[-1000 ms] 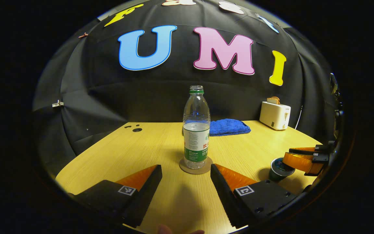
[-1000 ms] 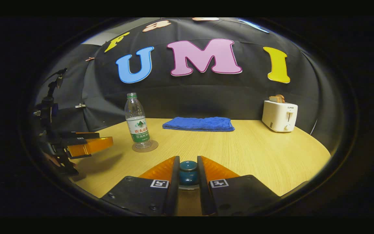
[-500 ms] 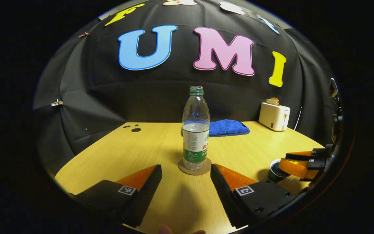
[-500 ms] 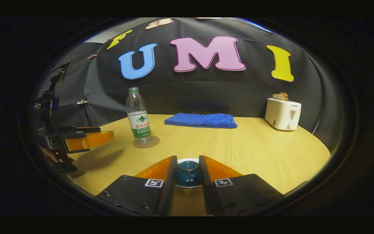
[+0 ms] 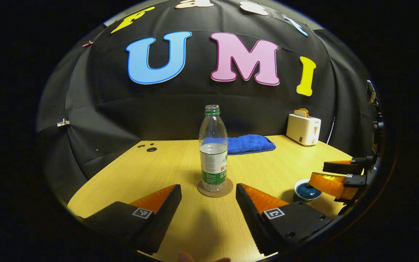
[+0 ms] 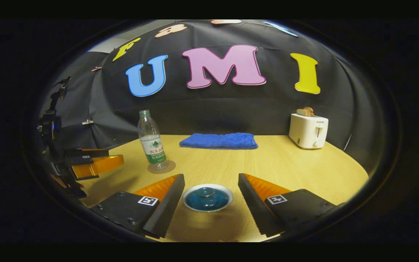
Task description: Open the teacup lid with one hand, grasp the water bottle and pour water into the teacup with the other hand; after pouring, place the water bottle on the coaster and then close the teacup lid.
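The lid (image 6: 207, 196) sits on the teacup (image 5: 306, 191) near the table's (image 6: 286, 163) front edge, between the spread fingers of the right gripper (image 6: 210, 187), untouched. The bottle (image 5: 213, 149) stands on its coaster (image 5: 215, 190) ahead of the left gripper (image 5: 208, 189), fingers apart. Both should draw straight back and level, so neither clips the lid or bottle

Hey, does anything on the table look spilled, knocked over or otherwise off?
Nothing stands out. The bottle stands upright on its coaster, the lid sits level on the teacup, and the table looks dry.
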### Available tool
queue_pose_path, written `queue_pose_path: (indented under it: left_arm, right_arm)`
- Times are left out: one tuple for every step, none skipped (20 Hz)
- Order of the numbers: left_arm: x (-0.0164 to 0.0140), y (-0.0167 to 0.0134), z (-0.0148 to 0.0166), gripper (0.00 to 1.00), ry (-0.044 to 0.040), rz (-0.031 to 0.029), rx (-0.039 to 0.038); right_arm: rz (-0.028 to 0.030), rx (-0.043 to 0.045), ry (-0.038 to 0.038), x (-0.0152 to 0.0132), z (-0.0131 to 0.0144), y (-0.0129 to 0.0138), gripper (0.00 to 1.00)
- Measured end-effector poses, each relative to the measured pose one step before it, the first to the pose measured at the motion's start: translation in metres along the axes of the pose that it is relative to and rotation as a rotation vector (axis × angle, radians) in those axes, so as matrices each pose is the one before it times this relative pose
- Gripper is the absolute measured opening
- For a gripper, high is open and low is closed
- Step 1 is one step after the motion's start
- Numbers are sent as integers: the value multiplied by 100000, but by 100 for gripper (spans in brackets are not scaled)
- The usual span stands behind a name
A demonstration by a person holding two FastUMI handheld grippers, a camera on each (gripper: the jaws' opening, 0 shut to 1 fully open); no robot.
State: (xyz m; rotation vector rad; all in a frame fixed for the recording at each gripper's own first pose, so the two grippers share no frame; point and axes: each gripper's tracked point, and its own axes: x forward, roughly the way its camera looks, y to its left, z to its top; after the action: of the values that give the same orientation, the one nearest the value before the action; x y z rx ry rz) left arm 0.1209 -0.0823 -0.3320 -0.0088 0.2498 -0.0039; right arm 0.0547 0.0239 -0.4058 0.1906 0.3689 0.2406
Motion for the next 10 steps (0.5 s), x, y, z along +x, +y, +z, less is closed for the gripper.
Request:
queue_pose_path:
  left_arm:
    - [-395,-184,615,95,243,-128,-204]
    - [-550,-132,870,95,82,-85,-106]
    - [-543,-148,976,95,-154,94,355]
    - [-659,68,1093,95,-3,395,151]
    - [-686,14,1218,95,-206,92,-315]
    - [-1328,146,2568,95,-1267,277,-575]
    - [-793,58,1658,95,-891,227,135]
    - [-745,190,1708,95,-1204,414,434]
    - [-708,142,1710,95,-1024,225,411]
    - [-891,0,2200,95,-1812,-454,235]
  right_arm:
    - [-378,-1156,-1047,-394,1213,24,93]
    - [-406,-1857,-843,-388,1334,-36,89]
    - [-359,-1377,-832,-483,1511,55,95]
    - [-208,-119,-780,-456,1568,-45,95]
    - [179,1140,-1316,-462,1925,140,95]
    - [-13,1408,-2669,-1081,3757,276,95]
    - [-372,90,-1460,-582,1887,111,95]
    - [-697,-194,-1523,-840,2336,109,95]
    - [-973,-510,-1322,-709,2041,-9,95]
    - [-628,-763,-1509,-812,1786,-14,95]
